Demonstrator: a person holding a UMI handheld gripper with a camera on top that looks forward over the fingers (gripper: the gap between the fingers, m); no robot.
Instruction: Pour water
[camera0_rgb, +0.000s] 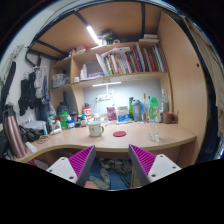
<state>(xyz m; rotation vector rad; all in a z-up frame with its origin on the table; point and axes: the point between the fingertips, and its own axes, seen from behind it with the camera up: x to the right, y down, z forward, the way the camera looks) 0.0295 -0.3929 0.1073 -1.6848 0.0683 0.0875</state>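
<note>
**Desk survey: gripper held back from the cup and glass**

Gripper view. I logged the gripper with its two fingers spread wide and nothing between them; the magenta pads faced each other across an empty gap.

Beyond the fingers ran a light wooden desk with a curved front edge. On it, ahead and slightly toward the left finger, stood a white mug, upright, its handle turned to one side. Further along the desktop, ahead of the right finger and well apart from the mug, I noted a clear drinking glass, also upright. Whether either held water I could not tell.

Along the back of the desk I recorded a crowded row of bottles and containers, among them a blue one and a green one; their labels were too small to read.

Above, a wooden shelf unit carried a row of books. A lit strip lamp hung near the ceiling.
</note>
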